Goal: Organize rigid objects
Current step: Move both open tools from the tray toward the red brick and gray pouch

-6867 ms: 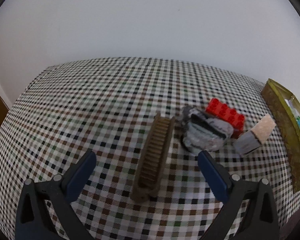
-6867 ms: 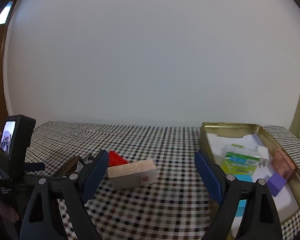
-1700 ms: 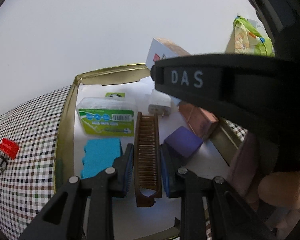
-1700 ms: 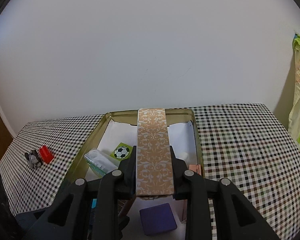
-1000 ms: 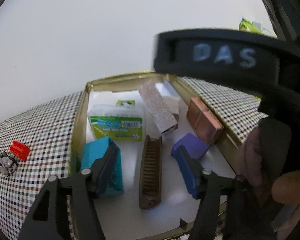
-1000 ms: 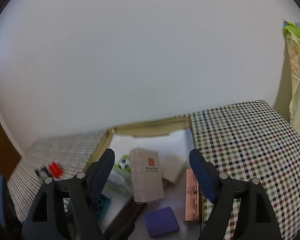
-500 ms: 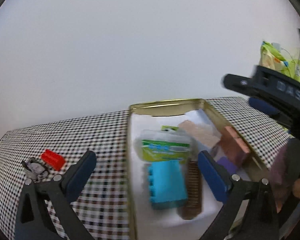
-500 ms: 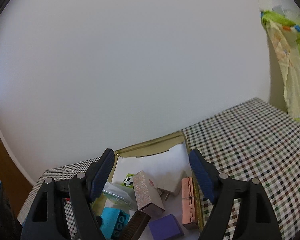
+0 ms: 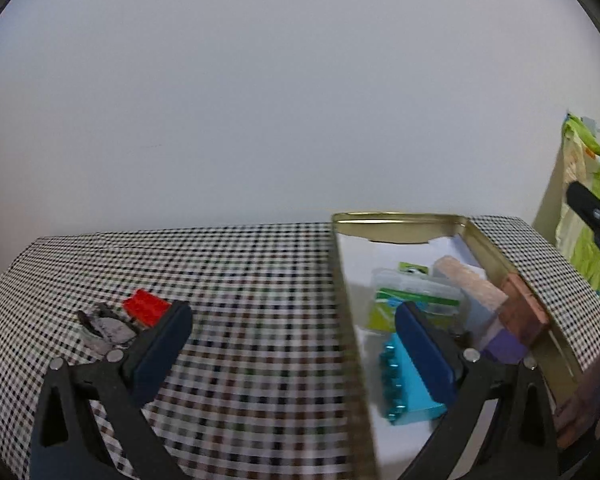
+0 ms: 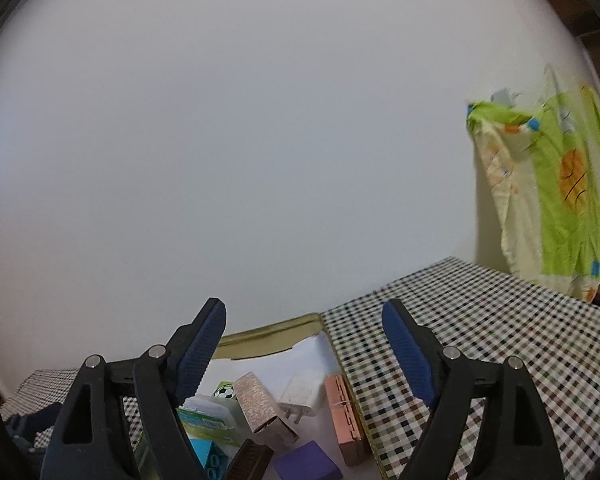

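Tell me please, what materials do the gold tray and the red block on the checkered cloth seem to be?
The gold rectangular tray looks like thin metal, probably tin: its raised rim is glossy. The small red block looks like hard moulded plastic, evenly bright in colour, though it is blurred here, so I am less sure.

Black gripper [image 9: 292,332] frames, blue ribbed jaws (silver pivot screws).

Soft, even, dim indoor light; faint shadows. Fisheye bending and dark vignette at corners. Motion blur smearing tablecloth [image 9: 240,320] near tin's [image 9: 400,218] left edge.
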Tool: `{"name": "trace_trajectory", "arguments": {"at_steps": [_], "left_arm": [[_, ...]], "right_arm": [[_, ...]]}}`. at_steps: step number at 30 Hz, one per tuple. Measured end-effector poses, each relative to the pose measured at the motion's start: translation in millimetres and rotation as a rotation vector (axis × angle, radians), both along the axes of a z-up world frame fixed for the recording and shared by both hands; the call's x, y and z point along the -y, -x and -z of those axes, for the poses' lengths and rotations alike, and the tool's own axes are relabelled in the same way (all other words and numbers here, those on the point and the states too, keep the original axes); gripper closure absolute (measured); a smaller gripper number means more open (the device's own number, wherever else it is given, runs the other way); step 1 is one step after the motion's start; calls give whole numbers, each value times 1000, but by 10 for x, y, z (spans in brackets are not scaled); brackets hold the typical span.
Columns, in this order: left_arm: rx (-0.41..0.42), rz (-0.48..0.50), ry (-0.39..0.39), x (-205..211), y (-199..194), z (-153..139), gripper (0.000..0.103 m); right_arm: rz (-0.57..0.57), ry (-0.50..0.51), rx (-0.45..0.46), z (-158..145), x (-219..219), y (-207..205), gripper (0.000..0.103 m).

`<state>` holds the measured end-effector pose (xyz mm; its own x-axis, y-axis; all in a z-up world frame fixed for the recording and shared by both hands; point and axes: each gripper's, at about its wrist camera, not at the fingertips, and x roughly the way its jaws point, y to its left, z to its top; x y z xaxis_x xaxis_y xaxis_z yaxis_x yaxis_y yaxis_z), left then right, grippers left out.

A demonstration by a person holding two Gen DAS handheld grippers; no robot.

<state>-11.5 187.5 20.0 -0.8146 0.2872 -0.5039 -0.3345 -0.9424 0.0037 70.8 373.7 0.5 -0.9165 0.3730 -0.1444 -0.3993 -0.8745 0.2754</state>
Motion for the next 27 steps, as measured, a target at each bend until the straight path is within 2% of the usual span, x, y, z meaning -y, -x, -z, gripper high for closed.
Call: {"name": "trace_trajectory", "arguments": {"at_steps": [4, 12, 27], "left_arm": [[-50, -47, 13, 74, 89, 23, 1], [-101, -79, 53, 281, 103, 104, 1], [-43, -93, 1, 579, 209, 119, 1]], "right_arm": [[44, -34, -29, 2, 128, -98, 16], [58, -110, -19, 52, 366, -115, 15], [46, -111, 13, 60, 674, -209, 15]]}}
